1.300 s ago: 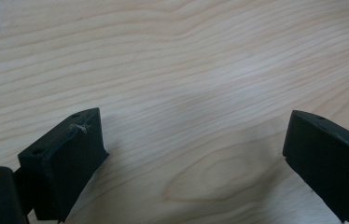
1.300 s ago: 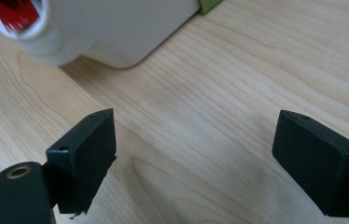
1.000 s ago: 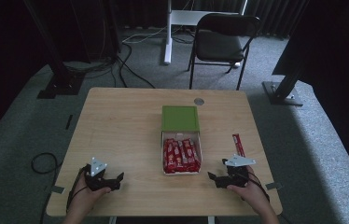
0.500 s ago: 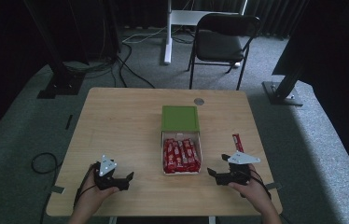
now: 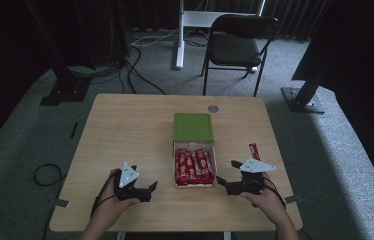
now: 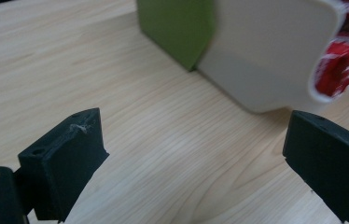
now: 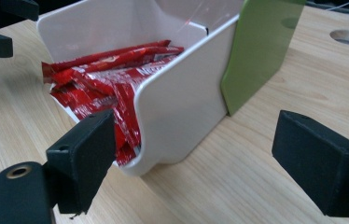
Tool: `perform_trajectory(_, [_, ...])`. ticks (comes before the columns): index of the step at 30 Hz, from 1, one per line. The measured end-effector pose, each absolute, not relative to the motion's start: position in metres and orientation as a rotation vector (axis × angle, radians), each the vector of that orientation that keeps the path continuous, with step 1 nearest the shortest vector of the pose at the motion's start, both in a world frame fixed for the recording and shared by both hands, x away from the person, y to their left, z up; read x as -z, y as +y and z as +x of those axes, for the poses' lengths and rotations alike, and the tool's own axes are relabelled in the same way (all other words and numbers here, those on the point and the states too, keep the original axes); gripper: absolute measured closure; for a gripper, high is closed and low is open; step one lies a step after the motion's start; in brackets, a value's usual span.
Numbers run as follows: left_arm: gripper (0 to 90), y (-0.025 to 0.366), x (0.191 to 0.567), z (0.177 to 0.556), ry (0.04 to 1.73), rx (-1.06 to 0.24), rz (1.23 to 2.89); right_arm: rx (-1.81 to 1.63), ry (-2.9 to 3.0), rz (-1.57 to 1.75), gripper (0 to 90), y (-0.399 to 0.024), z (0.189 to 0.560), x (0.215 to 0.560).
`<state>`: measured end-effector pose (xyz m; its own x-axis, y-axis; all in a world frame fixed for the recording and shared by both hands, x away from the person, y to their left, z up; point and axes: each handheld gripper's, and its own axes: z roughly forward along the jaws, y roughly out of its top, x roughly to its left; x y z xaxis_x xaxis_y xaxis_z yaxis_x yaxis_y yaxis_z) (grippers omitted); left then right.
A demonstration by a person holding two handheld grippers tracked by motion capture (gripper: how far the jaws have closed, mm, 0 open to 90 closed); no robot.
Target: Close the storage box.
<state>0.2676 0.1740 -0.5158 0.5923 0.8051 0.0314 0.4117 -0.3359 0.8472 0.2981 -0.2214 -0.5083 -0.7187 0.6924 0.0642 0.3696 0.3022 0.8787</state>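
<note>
Lower left of the high view, the left hand-held gripper (image 5: 142, 189) rests on the counter (image 5: 125, 130), jaws spread wide and empty. At centre sits the white box (image 5: 193, 186) of red packets (image 5: 193, 166). Lower right, the right hand-held gripper (image 5: 227, 176) gapes too, just beside the box.

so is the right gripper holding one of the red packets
No, the right gripper has its jaws wide apart with nothing between them, beside the white box of red packets.
</note>
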Motion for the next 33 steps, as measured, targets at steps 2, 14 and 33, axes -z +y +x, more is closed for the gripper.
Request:
perform_trajectory(2, [6.0, 0.169, 0.514, 0.267, 0.947, -0.561, 1.946, -1.380, 2.247, 0.951, 13.2, -0.220, 0.299, 0.507])
perform_trajectory(14, [6.0, 0.142, 0.502, 0.268, 0.809, -0.548, 1.961, -1.377, 2.247, 0.955, 13.4, -0.216, 0.307, 0.506])
perform_trajectory(33, [6.0, 0.129, 0.504, 0.293, 0.805, -0.572, 1.957, -1.393, 2.245, 0.987, 13.4, -0.217, 0.314, 0.513])
